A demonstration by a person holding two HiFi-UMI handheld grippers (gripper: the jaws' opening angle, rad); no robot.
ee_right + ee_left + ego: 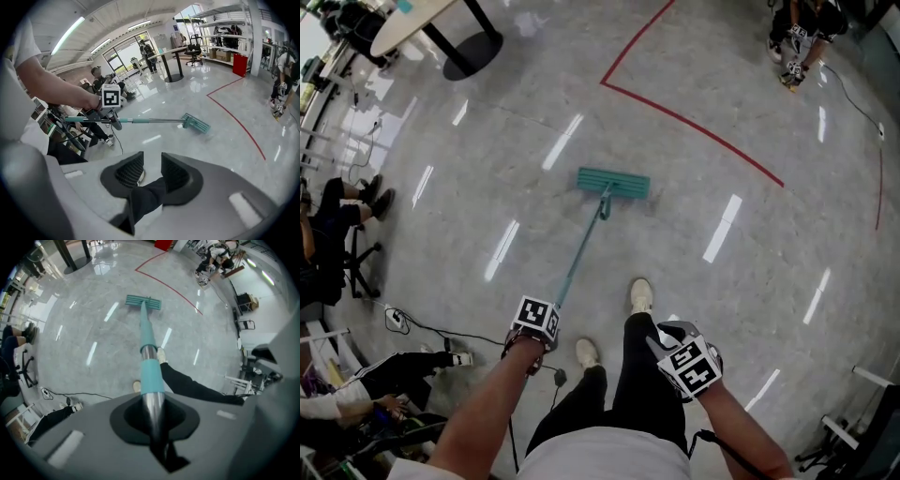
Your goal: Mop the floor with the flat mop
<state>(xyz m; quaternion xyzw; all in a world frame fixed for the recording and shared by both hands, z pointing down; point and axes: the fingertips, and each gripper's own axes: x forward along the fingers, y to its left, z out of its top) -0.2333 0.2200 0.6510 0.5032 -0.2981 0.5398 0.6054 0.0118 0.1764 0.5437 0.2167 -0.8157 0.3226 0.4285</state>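
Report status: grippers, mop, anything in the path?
Left gripper shut on mop handle. Right gripper open, empty. Mop head flat on floor, short of red line. Cable on floor at person's left, behind mop head.

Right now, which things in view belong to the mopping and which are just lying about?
In the job: flat mop head; mop handle, clamped in the left claw; right claw, open and empty.
Lying about: black cable; round table base; red floor line; chair.
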